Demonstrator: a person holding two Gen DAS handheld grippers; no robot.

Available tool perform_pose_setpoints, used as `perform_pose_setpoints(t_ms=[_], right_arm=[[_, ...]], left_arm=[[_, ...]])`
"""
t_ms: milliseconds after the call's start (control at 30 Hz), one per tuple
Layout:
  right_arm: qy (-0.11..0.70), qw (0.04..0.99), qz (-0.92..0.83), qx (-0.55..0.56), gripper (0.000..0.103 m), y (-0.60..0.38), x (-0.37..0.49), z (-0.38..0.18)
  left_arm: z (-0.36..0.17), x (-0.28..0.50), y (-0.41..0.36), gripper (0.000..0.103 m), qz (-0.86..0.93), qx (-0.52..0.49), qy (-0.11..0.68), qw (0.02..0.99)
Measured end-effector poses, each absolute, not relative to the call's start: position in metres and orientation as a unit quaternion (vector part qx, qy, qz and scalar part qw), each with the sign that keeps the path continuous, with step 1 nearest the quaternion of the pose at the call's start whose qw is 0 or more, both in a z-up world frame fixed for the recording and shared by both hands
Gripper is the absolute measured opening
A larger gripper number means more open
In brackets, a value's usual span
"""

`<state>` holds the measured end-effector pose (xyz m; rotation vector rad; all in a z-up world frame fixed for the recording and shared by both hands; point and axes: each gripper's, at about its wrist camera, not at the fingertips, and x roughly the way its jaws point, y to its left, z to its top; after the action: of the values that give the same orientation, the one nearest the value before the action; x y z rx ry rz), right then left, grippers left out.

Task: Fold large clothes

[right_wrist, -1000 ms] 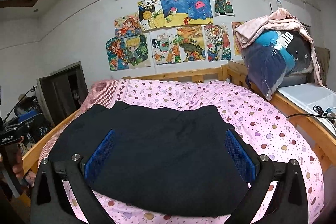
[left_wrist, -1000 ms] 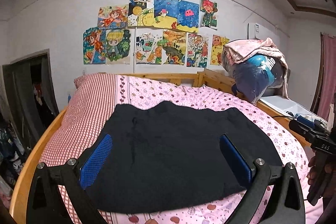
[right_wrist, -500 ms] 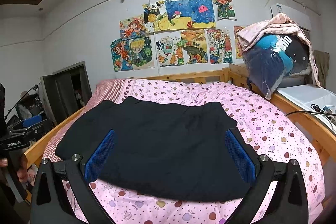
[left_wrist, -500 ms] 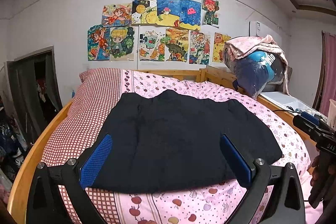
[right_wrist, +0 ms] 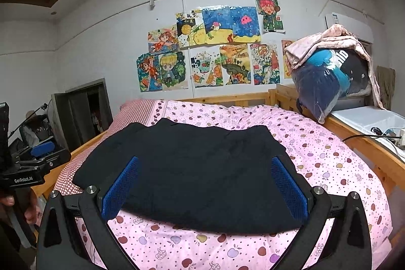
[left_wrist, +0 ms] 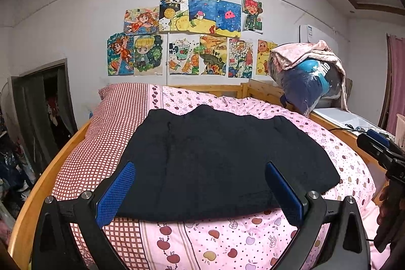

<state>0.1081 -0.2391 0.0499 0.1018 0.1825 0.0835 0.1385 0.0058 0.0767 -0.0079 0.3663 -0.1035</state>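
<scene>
Left wrist view looks along the left gripper (left_wrist: 200, 190), whose blue-padded fingers (left_wrist: 115, 192) stand wide apart with nothing between them, held off the near edge of the bed. A black garment (left_wrist: 222, 163), folded into a broad flat slab, lies on the pink apple-print quilt (left_wrist: 215, 244), its left edge reaching over the red checked part of the bedding (left_wrist: 101, 151). This view alone shows a pink curtain (left_wrist: 397, 82) at the far right, a strip of apple-and-stripe border on the quilt's front, and the right gripper (left_wrist: 379, 146) seen from outside at the right edge, dark fingers of a hand (left_wrist: 389, 206) below it. A clear bag of clothes (left_wrist: 308, 82) draped with a pink blanket sits on the wooden bed rail, and children's drawings (left_wrist: 187, 39) cover the wall.

Right wrist view shows the right gripper (right_wrist: 205, 187) likewise spread wide and empty, its pads (right_wrist: 289, 187) framing the black garment (right_wrist: 192, 173), which lies across the middle of the quilt (right_wrist: 329, 163) towards its left side. Only here does the left gripper (right_wrist: 35, 161) appear from outside, at the left edge, with a printed label on its body and a hand (right_wrist: 17, 206) round its handle. A white surface (right_wrist: 367, 118) with a cable and small items beyond the right bed rail is clearer here, as is a dark doorway (right_wrist: 83, 108) at left.
</scene>
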Motion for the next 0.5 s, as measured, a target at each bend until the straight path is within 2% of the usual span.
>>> perform_pose_setpoints(t_ms=[500], right_arm=[[0.092,0.994,0.052,0.041,0.101,-0.229,0.098,0.043]], left_arm=[[0.070,0.126,0.008,0.103,-0.049,-0.003,0.180,0.982]])
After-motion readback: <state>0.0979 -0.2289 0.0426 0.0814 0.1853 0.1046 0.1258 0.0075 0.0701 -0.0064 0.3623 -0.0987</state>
